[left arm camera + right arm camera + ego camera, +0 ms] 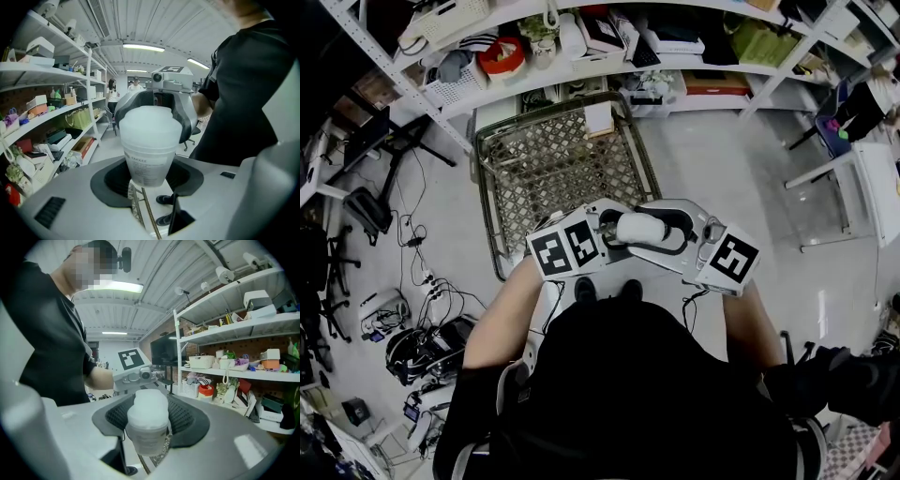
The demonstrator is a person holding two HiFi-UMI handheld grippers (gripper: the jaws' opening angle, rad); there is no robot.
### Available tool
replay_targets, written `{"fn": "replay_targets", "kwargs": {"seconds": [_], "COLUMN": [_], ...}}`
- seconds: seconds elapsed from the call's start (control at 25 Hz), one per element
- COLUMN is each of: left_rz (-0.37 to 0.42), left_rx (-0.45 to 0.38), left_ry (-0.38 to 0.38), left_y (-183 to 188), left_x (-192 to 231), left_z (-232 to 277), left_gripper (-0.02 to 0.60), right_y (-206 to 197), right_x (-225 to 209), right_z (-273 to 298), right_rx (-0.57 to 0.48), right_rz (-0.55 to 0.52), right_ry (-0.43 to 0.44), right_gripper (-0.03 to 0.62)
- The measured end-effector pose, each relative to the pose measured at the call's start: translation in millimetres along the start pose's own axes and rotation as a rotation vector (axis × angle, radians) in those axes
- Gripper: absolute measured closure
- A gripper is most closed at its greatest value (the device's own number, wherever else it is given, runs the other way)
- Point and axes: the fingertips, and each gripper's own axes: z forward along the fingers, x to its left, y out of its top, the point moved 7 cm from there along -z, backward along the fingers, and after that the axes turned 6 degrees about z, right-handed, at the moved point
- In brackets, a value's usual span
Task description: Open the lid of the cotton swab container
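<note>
Frosted plastic, the container (149,164) is clenched by its labelled body in the left gripper (150,177), held up close to the person. Its lid (149,124) points into the right gripper (149,420), whose jaws stand wide around it and seem not to bite yet. To open it well, I would close squarely on the lid's rim, keep the body fixed, and pull along the axis without tilting. Only the left gripper view shows the label. The head view hides it but shows the whole cart (562,159) below.
</note>
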Motion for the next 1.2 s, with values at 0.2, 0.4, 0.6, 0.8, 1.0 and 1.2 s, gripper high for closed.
{"fn": "replay_targets", "kwargs": {"seconds": [0.2,0.4,0.6,0.8,1.0,1.2], "left_rz": [-0.009,-0.097,-0.129,-0.091,-0.122,-0.138], "left_rx": [0.033,0.016,-0.036,0.000,0.001,0.008], "left_ry": [-0.004,-0.046,-0.025,0.015,0.055,0.098], "left_y": [-4,-13,-16,-16,-14,-11], "left_x": [-2,-2,3,10,19,29], "left_z": [4,9,8,8,7,2], "left_gripper": [0.377,0.380,0.379,0.379,0.379,0.379], "right_y": [-2,-5,-5,1,21,18], "right_x": [3,5,-1,-3,2,5], "right_z": [3,3,3,0,-13,-20], "right_rx": [0.027,0.042,0.045,-0.013,-0.107,-0.113], "right_rz": [0.001,-0.100,-0.115,-0.069,-0.032,-0.025], "right_ry": [-0.012,-0.060,-0.075,-0.085,-0.046,-0.033], "right_gripper": [0.361,0.366,0.362,0.359,0.386,0.474]}}
